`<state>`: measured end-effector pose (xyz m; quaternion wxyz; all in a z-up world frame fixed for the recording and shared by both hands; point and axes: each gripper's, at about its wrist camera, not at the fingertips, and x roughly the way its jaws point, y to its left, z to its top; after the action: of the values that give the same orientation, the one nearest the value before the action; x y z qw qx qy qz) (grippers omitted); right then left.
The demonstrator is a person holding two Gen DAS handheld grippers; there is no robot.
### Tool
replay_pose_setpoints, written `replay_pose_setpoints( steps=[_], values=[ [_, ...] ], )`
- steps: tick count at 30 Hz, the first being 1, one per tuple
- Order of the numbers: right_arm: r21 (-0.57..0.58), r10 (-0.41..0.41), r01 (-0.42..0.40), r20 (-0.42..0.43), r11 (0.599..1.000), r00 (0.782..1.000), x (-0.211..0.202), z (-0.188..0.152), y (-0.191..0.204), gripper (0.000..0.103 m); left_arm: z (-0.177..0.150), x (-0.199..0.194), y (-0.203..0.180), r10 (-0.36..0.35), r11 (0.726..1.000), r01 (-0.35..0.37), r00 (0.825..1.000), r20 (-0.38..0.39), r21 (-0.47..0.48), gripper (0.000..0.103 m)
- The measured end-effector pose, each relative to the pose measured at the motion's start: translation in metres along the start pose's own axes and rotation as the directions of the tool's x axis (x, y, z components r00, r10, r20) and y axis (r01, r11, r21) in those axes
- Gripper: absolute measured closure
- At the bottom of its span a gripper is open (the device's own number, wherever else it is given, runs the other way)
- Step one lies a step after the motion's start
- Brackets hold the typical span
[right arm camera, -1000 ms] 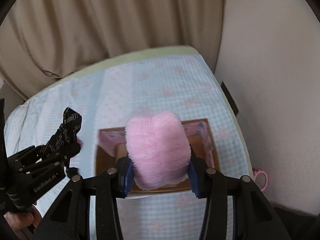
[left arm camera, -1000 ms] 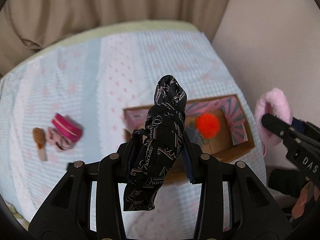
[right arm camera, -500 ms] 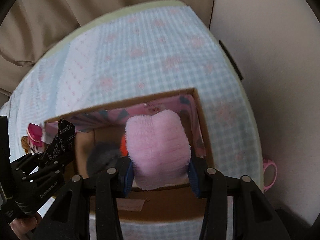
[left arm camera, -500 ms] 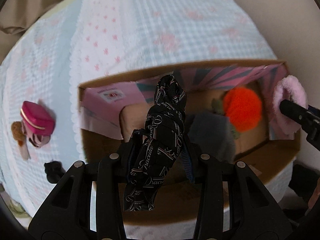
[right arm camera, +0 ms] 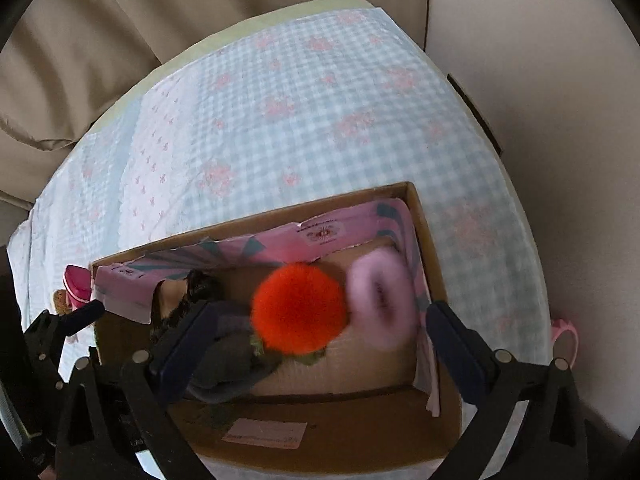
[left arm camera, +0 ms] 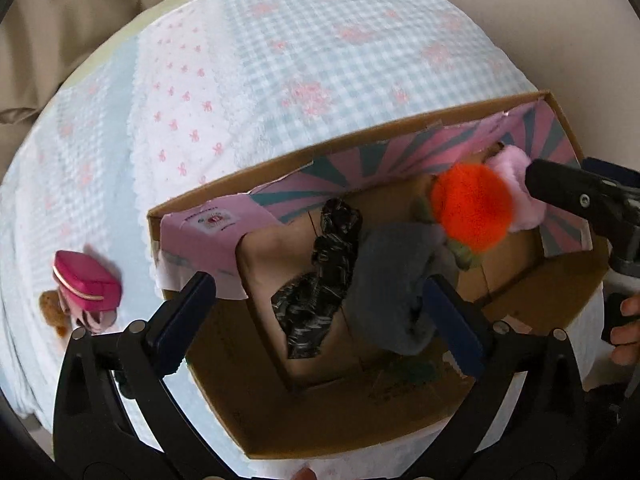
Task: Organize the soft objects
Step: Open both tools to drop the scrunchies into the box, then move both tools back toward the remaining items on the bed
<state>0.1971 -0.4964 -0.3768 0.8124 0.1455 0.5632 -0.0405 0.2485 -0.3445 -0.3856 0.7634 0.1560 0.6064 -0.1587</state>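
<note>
An open cardboard box (left arm camera: 304, 420) with pink and teal lining sits on the checked cloth; it also shows in the right wrist view (right arm camera: 352, 432). My left gripper (left arm camera: 320, 316) is open above it; the black patterned fabric roll (left arm camera: 320, 276) lies loose in the box beside a grey soft item (left arm camera: 392, 280) and an orange pom-pom (left arm camera: 472, 208). My right gripper (right arm camera: 316, 344) is open over the box; the pink fluffy item (right arm camera: 380, 300), blurred, is free between orange pom-pom (right arm camera: 300, 308) and box wall.
A magenta pouch (left arm camera: 86, 280) and a small brown toy (left arm camera: 50, 308) lie on the cloth left of the box. A wall is close on the right (right arm camera: 560, 120), curtains behind (right arm camera: 160, 20). A pink ring (right arm camera: 566, 336) hangs off the table's right edge.
Both grippers came down over the box and opened. The black fabric roll and the pink fluffy item left the jaws and dropped into the box.
</note>
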Motion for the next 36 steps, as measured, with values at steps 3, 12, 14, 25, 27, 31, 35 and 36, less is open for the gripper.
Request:
replay_pose_setpoints(
  steps=[3, 12, 14, 25, 27, 31, 35, 36],
  values=[
    [-0.009, 0.002, -0.002, -0.011, 1.000, 1.000, 0.005, 0.000, 0.003, 0.000, 0.000, 0.003, 0.003, -0.012, 1.000, 0.012, 1.000, -0.009, -0.015, 0.000],
    [-0.026, 0.000, 0.001, 0.011, 1.000, 1.000, -0.010, -0.003, 0.007, 0.000, -0.001, -0.015, 0.006, -0.021, 0.999, 0.021, 1.000, 0.017, -0.047, 0.000],
    [-0.021, 0.004, -0.003, 0.022, 1.000, 1.000, -0.019, -0.004, 0.007, 0.000, -0.001, -0.025, 0.005, -0.022, 0.999, 0.024, 0.999, 0.032, -0.045, 0.000],
    [-0.056, -0.006, 0.014, 0.133, 0.998, 0.991, -0.101, -0.018, 0.026, 0.000, -0.011, -0.120, 0.008, -0.044, 0.999, 0.049, 0.984, 0.173, -0.023, 0.000],
    [-0.072, -0.007, 0.018, 0.151, 0.997, 0.989, -0.119, -0.023, 0.032, 0.000, -0.018, -0.144, 0.013, -0.033, 0.999, 0.039, 0.977, 0.210, -0.028, 0.000],
    [-0.089, -0.018, 0.035, 0.191, 0.995, 0.981, -0.154, -0.037, 0.046, 0.000, -0.035, -0.186, 0.032, -0.013, 0.998, 0.029, 0.962, 0.273, -0.057, 0.000],
    [-0.099, -0.021, 0.048, 0.261, 0.994, 0.965, -0.193, -0.055, 0.069, 0.000, -0.061, -0.230, 0.058, 0.015, 0.995, 0.020, 0.944, 0.329, -0.101, 0.000],
    [-0.105, -0.018, 0.049, 0.275, 0.993, 0.961, -0.202, -0.060, 0.076, 0.000, -0.067, -0.238, 0.065, 0.021, 0.994, 0.017, 0.940, 0.341, -0.111, 0.000]
  ],
)
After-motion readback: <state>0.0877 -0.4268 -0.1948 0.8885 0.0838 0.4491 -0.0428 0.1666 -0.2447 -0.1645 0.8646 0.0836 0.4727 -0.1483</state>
